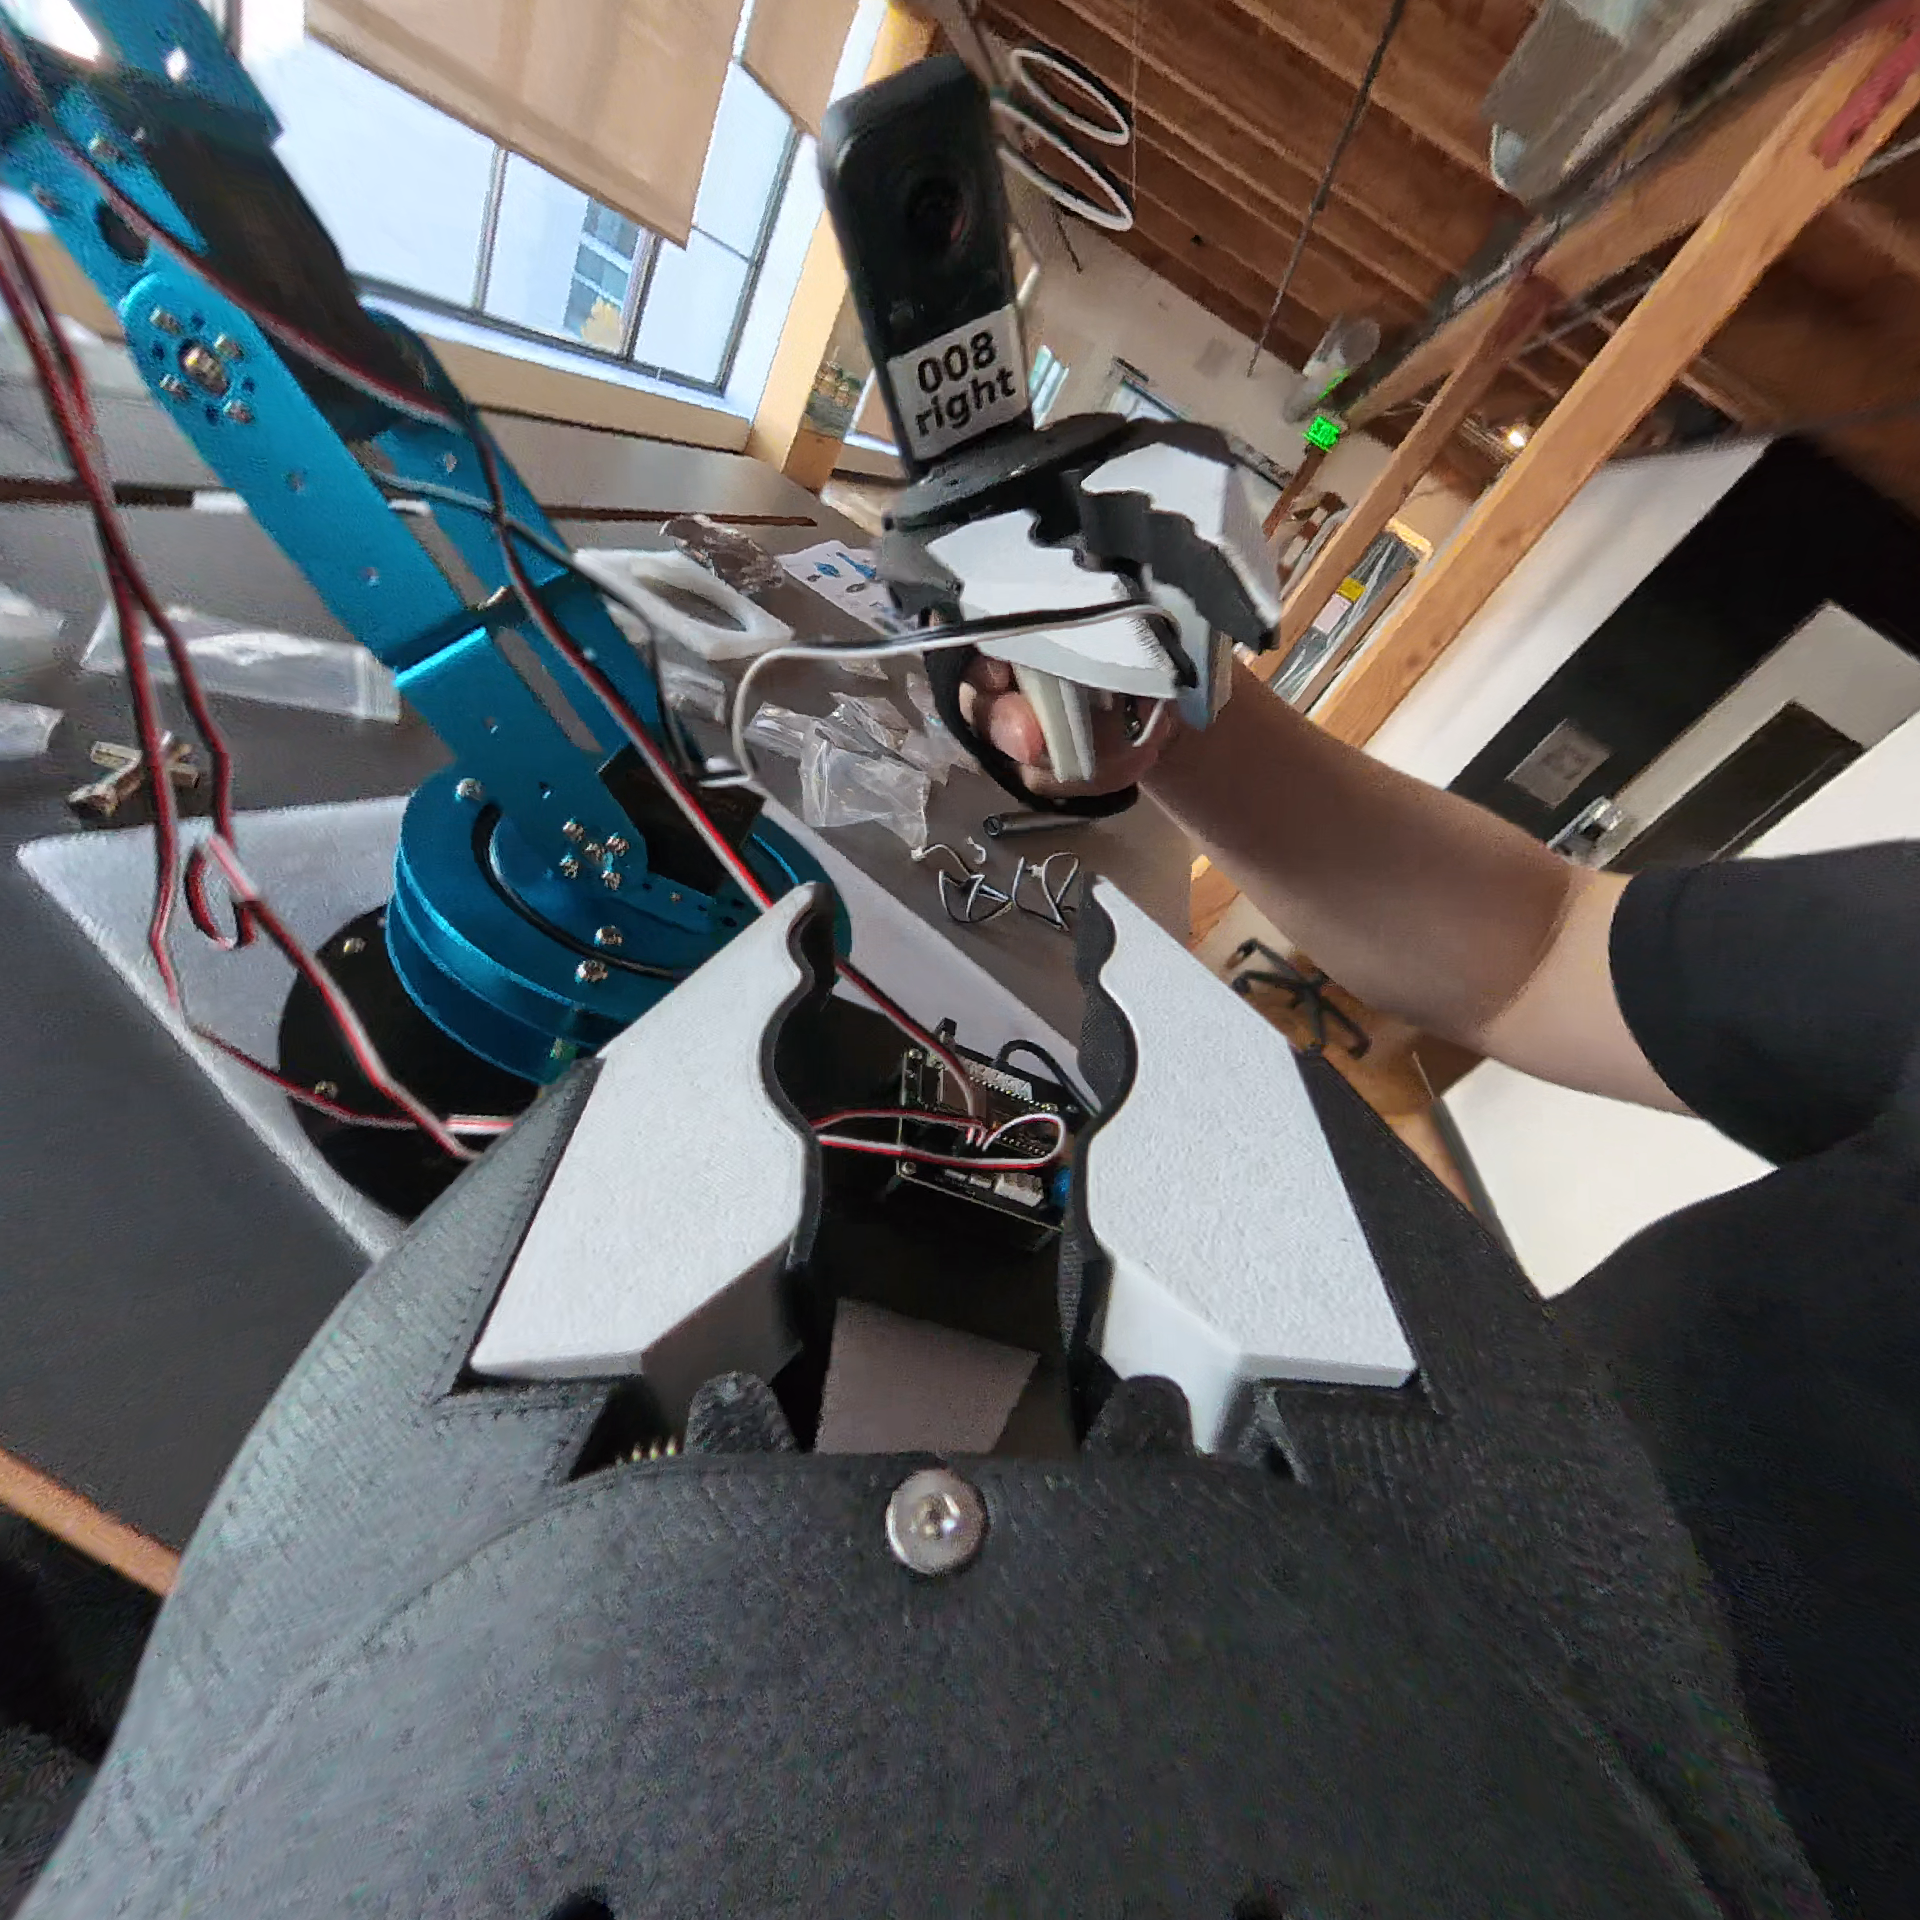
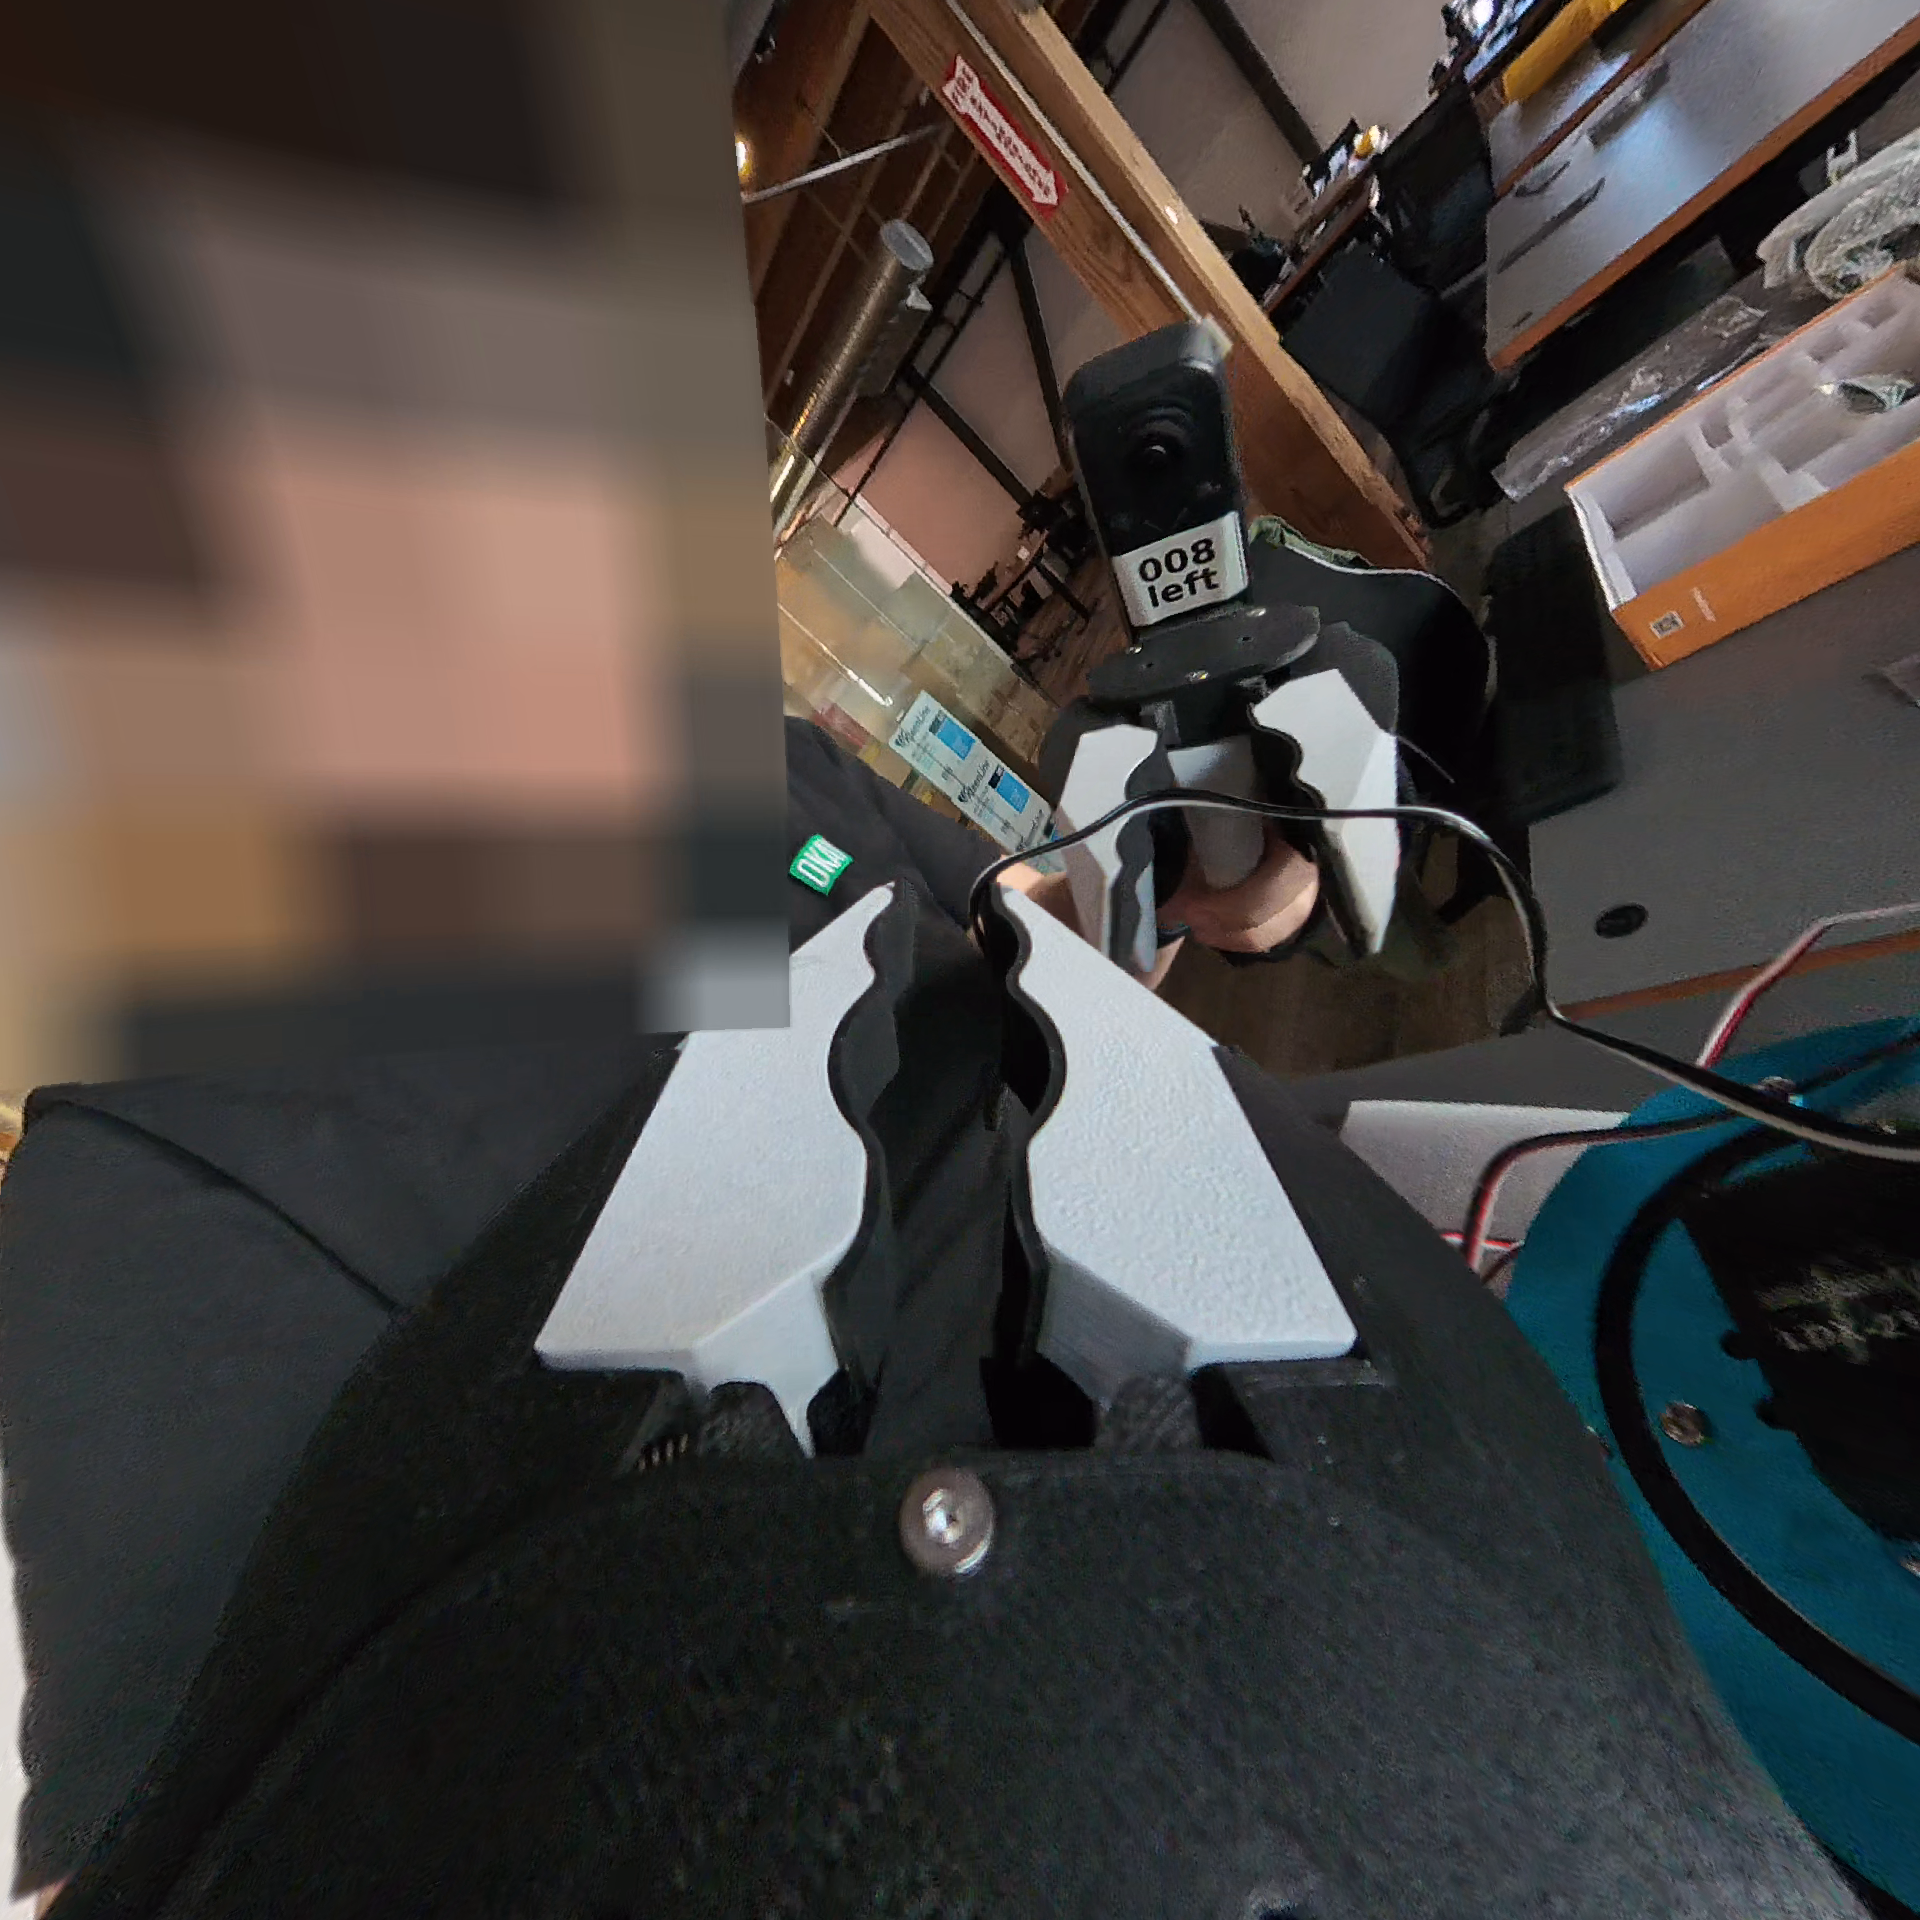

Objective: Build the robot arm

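Observation:
My left gripper is open and empty. It hovers over a small circuit board with red, white and black leads, beside the round base of a blue metal robot arm. My right gripper is nearly closed, pinching a black-and-white wire at its fingertips. The wire arcs away to the blue base. In the left wrist view the right gripper is held up behind the arm with the wire looping from it. The left gripper faces it in the right wrist view.
A white foam sheet lies under the base on a dark table with a wooden edge. Plastic bags, a foam block and wire ties lie behind. A foam-lined orange box stands far right. A forearm crosses on the right.

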`<state>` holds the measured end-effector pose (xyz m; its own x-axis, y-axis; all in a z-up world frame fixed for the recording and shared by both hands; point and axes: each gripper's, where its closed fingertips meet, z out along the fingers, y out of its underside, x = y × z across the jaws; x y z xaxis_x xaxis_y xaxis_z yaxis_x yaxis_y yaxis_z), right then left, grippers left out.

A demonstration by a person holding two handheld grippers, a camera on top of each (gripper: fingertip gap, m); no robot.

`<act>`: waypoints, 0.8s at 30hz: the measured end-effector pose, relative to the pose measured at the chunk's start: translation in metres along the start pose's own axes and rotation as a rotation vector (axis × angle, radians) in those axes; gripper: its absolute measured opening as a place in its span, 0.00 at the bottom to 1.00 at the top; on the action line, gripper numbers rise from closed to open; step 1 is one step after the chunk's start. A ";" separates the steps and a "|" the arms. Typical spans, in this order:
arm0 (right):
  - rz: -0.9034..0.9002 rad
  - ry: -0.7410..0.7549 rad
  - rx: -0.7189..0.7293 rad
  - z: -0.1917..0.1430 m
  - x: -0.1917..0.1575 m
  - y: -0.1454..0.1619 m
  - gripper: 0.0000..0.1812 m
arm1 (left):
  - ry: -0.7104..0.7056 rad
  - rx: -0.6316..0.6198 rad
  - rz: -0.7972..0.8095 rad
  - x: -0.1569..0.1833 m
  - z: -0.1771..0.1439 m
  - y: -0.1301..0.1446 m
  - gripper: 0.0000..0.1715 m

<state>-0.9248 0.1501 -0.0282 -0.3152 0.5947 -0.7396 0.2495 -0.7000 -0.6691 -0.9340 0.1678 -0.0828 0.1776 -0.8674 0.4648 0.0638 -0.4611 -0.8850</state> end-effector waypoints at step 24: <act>-0.251 0.324 -0.189 0.018 0.033 0.096 0.14 | 0.171 0.079 -0.512 0.037 0.021 0.028 0.00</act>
<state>-0.9283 0.0958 -0.1156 -0.0921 0.8508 -0.5174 0.3745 -0.4519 -0.8097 -0.9049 0.1268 -0.0912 -0.0574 -0.5567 0.8287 0.1749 -0.8229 -0.5407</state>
